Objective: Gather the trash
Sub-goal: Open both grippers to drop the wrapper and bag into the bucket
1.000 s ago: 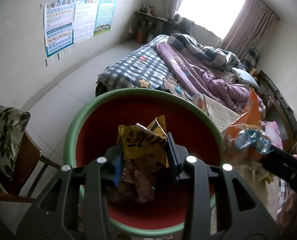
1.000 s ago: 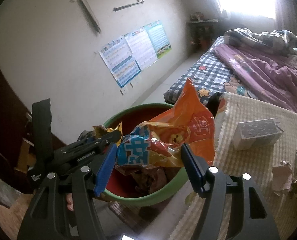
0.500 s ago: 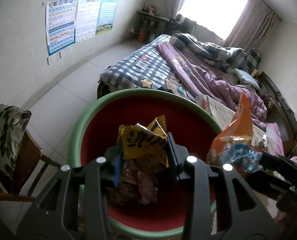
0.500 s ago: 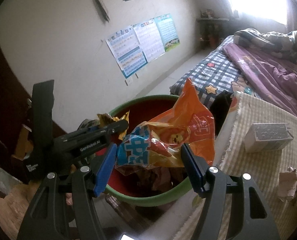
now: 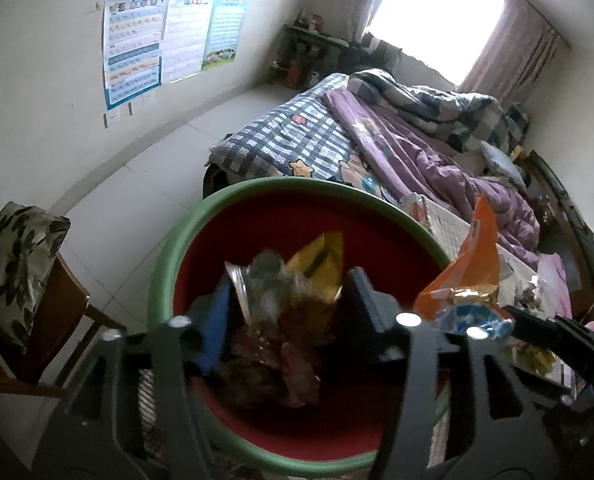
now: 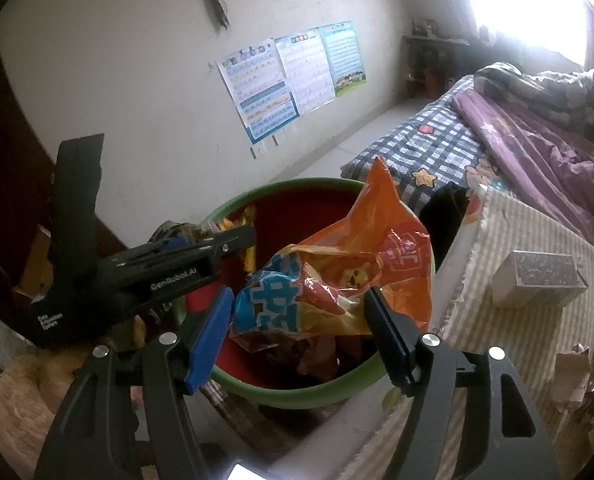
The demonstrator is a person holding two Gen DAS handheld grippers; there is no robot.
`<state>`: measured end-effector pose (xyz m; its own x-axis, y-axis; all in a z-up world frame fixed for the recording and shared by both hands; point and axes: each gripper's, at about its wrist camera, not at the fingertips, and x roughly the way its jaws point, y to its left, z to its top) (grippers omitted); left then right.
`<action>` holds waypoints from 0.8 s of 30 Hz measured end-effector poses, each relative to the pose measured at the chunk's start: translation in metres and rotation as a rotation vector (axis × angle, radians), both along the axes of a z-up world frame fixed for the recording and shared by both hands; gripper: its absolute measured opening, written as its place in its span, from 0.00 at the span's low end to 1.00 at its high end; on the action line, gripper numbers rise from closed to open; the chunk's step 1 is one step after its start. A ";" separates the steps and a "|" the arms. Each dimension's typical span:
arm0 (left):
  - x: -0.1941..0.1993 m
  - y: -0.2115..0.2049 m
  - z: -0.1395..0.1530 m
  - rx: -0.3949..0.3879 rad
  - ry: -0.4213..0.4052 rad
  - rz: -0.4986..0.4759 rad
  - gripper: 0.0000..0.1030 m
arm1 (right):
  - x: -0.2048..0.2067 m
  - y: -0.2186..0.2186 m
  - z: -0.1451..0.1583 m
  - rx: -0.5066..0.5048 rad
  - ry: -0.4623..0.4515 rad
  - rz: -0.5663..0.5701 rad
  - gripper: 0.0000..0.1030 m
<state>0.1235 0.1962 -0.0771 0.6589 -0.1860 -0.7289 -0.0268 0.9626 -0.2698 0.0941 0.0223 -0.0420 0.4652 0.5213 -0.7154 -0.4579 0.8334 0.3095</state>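
Observation:
A red bin with a green rim (image 5: 233, 200) (image 6: 297, 396) stands beside the bed and holds crumpled wrappers (image 5: 281, 368). My left gripper (image 5: 285, 304) hovers over the bin with its jaws spread; a yellow wrapper (image 5: 321, 264) is blurred between them and looks loose. My right gripper (image 6: 301, 320) is shut on an orange and blue snack bag (image 6: 337, 280) and holds it over the bin's right side. That bag also shows in the left wrist view (image 5: 465, 280).
A striped cloth surface (image 6: 517, 340) to the right carries a grey box (image 6: 541, 276) and paper scraps (image 6: 573, 376). A bed with a checked quilt (image 5: 297, 140) lies behind the bin. A chair with a leaf-print cushion (image 5: 13, 260) stands at the left.
My left gripper's jaws have spread and the yellow wrapper has slipped loose and tilted toward the bin. My right gripper still holds the orange bag and has moved little.

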 end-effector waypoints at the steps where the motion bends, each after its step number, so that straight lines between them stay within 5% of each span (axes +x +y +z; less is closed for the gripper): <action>1: 0.000 0.001 0.000 -0.002 -0.001 0.003 0.59 | 0.000 0.000 0.000 0.001 0.000 0.000 0.67; 4: -0.002 0.002 0.001 -0.004 -0.005 0.012 0.67 | 0.001 -0.002 -0.002 0.014 0.005 -0.003 0.69; 24: -0.023 -0.024 0.012 0.016 -0.024 0.008 0.68 | -0.017 -0.068 0.009 0.110 0.004 -0.113 0.74</action>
